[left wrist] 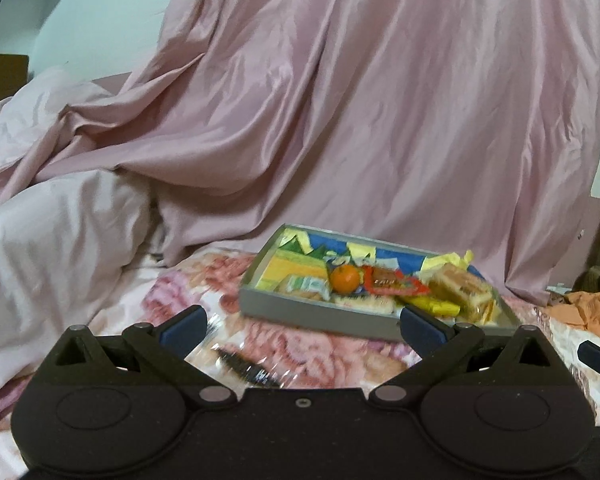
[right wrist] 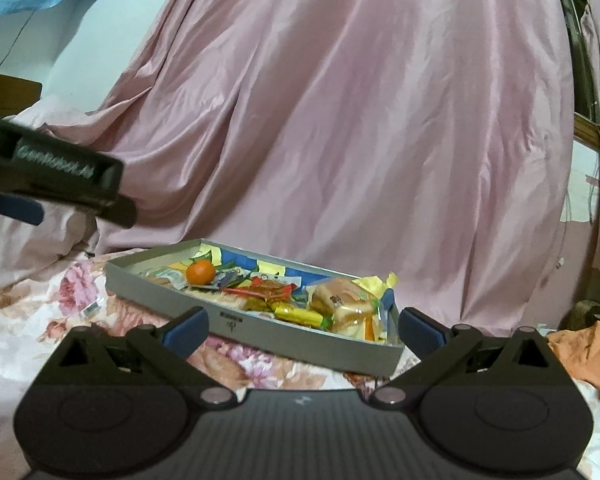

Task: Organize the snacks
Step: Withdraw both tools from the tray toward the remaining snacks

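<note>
Both grippers empty, jaws spread wide: left gripper point(left wrist: 302, 330) and right gripper point(right wrist: 302, 330) hover short of the grey tray point(left wrist: 312, 312), nothing between the pads, so presumably between picks. Tray sits on the floral bedspread point(left wrist: 284, 344), near its far edge, right against the foot of the draped pink sheet point(left wrist: 380, 100), probably so the near strip of bed stays free for sorting. Snacks already gathered inside: orange point(left wrist: 345, 279) toward the tray's left end, red wrapper point(left wrist: 392, 282) mid-tray, yellow bar point(left wrist: 436, 305) along the near wall, wrapped bread point(left wrist: 462, 288) filling the right corner, likely because the bulkiest piece fits best there. One clear packet with a dark piece point(left wrist: 246, 368) lies loose on the bedspread just ahead of the left jaws, outside the tray; probable next pick. Crumpled orange cloth point(left wrist: 592, 312) at the bedspread's right edge, well apart.
</note>
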A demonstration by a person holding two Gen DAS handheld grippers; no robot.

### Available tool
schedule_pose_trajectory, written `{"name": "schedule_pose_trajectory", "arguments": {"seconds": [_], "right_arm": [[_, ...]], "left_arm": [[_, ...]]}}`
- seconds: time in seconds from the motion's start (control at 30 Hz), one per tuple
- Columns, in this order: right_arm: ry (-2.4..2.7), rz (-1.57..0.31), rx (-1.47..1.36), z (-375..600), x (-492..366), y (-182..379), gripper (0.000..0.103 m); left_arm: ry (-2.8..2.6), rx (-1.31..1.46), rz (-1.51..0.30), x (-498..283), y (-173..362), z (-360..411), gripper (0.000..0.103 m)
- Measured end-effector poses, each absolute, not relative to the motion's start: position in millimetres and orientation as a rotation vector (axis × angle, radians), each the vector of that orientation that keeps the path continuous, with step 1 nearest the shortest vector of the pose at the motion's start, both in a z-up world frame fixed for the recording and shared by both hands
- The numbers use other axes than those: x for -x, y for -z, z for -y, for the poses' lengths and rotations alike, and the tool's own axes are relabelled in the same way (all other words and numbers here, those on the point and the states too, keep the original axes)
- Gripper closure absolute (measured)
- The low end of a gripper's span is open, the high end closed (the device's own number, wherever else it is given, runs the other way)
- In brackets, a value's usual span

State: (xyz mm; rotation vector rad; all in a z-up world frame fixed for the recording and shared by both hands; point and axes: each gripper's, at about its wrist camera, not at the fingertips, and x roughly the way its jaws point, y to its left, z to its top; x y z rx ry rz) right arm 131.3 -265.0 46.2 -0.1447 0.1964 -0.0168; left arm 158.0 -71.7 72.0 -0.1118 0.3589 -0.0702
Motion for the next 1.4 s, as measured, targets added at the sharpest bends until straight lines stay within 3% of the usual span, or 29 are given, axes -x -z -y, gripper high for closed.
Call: {"name": "schedule_pose_trajectory", "arguments": {"seconds": [0.73,1.4], "right_arm": [[-0.048,-0.349,0.032,231.3,-66.5,-27.8,0.000],[-0.078,-0.670,-0.052,226.2,-106.1,7.6,0.000]], "left_arm": [[-0.002,0.101,-0.436,-80.0,-18.1,-8.0,0.001],[0.012,0.068,-0.554,-107.7,27.0,-20.3,0.001]]}}
